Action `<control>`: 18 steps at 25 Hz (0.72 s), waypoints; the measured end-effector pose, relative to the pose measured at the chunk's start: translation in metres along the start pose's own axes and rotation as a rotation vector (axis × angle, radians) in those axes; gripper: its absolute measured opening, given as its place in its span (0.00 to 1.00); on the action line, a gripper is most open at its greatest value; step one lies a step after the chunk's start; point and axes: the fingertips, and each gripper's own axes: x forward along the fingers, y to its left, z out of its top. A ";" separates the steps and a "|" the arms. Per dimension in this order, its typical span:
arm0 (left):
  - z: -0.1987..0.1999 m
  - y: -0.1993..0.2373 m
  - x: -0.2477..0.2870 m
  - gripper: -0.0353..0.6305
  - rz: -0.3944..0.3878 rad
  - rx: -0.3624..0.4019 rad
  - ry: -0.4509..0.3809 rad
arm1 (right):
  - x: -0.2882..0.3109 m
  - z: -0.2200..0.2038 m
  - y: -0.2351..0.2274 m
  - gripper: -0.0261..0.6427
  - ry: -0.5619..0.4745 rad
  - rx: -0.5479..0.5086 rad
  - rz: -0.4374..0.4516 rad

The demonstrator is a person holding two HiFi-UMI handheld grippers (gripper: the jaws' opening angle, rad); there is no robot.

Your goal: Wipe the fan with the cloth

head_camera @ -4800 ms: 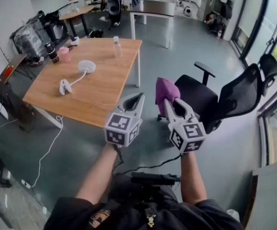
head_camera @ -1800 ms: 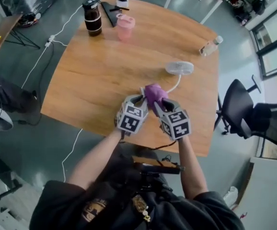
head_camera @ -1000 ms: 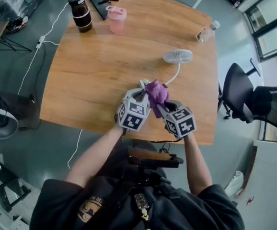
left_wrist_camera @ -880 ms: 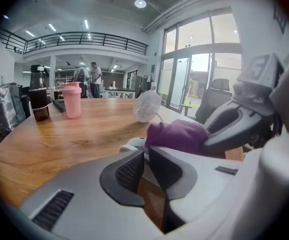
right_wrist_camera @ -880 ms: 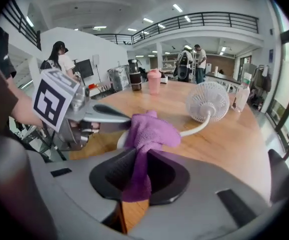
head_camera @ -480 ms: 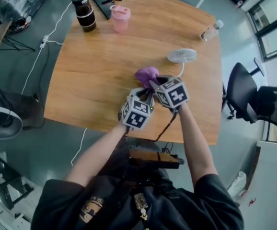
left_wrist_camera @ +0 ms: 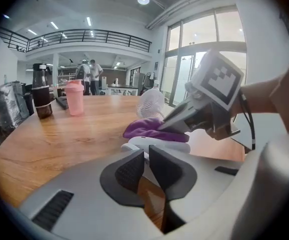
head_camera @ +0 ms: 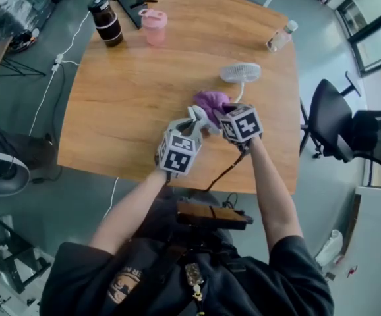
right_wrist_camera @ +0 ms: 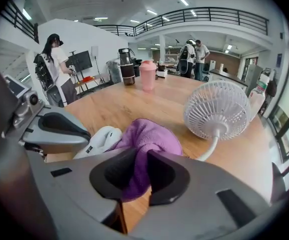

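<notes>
**Fan head at one o'clock of the cloth-bearing claw**

Find the fan head (head_camera: 240,73) upright near the right side of the worktop (head_camera: 131,91), grille turned toward the right claw (head_camera: 220,114). Follow its white stalk (right_wrist_camera: 212,144) back toward seven o'clock to the fan base (right_wrist_camera: 97,141). Take that as the long axis: base at seven, head at one.

Place the purple cloth (head_camera: 210,101) on the base end, just beside the stalk and short of the grille, not touching it. Read the right claw as clamped on the cloth, a fold squeezed between its pads, the head near and ahead at about one o'clock. Read the left claw (head_camera: 194,121) as nearly together, apparently nipping the edge of the fan base, a white sliver showing in the gap.

Judge the right hand the nearer to the grille. Reckon on a short push toward one o'clock to bring cloth onto grille.

Count one fan, one cloth, two claws. Farther out, count:
- at eleven o'clock, one dark bottle (head_camera: 105,22) and one pink cup (head_camera: 154,26)
- at one o'clock by the far edge, one clear bottle (head_camera: 277,38)
- off the worktop at three o'clock, one black chair (head_camera: 332,124)
</notes>
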 end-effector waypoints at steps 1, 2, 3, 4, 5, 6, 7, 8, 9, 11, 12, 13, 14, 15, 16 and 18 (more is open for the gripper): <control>0.000 0.000 0.000 0.11 0.005 -0.004 0.002 | -0.004 -0.005 0.000 0.15 -0.004 -0.011 -0.002; -0.001 -0.001 0.001 0.11 0.008 -0.005 0.003 | -0.007 -0.009 0.000 0.15 -0.007 -0.032 -0.010; 0.000 -0.003 0.001 0.11 0.008 -0.005 0.005 | -0.009 -0.012 -0.001 0.15 -0.010 -0.059 -0.022; 0.000 -0.003 0.002 0.11 0.009 -0.004 0.006 | -0.011 -0.014 -0.003 0.15 -0.014 -0.084 -0.034; 0.000 -0.004 0.003 0.11 0.011 -0.001 0.007 | -0.013 -0.015 -0.007 0.15 -0.014 -0.104 -0.050; 0.001 -0.004 0.003 0.11 0.015 0.005 0.009 | -0.015 -0.016 -0.013 0.15 -0.011 -0.118 -0.069; 0.001 -0.004 0.003 0.10 0.020 0.012 0.011 | -0.017 -0.016 -0.021 0.15 -0.009 -0.127 -0.090; 0.001 -0.005 0.002 0.10 0.026 0.019 0.013 | -0.019 -0.017 -0.030 0.15 -0.008 -0.132 -0.110; 0.001 -0.005 0.002 0.10 0.032 0.023 0.016 | -0.021 -0.017 -0.040 0.15 -0.007 -0.133 -0.129; 0.001 -0.006 0.002 0.10 0.045 0.019 0.017 | -0.028 -0.016 -0.066 0.15 -0.009 -0.123 -0.184; 0.002 -0.006 0.002 0.10 0.052 0.014 0.017 | -0.033 -0.015 -0.080 0.15 -0.014 -0.117 -0.219; 0.002 -0.006 0.002 0.10 0.059 0.009 0.015 | -0.040 -0.014 -0.092 0.15 -0.023 -0.113 -0.250; 0.003 -0.006 0.002 0.10 0.065 0.004 0.013 | -0.046 -0.012 -0.101 0.15 -0.038 -0.109 -0.271; 0.003 -0.006 0.002 0.10 0.070 -0.001 0.010 | -0.052 -0.010 -0.107 0.15 -0.056 -0.103 -0.282; 0.003 -0.006 0.002 0.10 0.075 -0.005 0.008 | -0.056 -0.011 -0.109 0.15 -0.074 -0.095 -0.288; 0.003 -0.006 0.003 0.10 0.082 -0.016 0.006 | -0.059 -0.019 -0.106 0.15 -0.101 -0.068 -0.291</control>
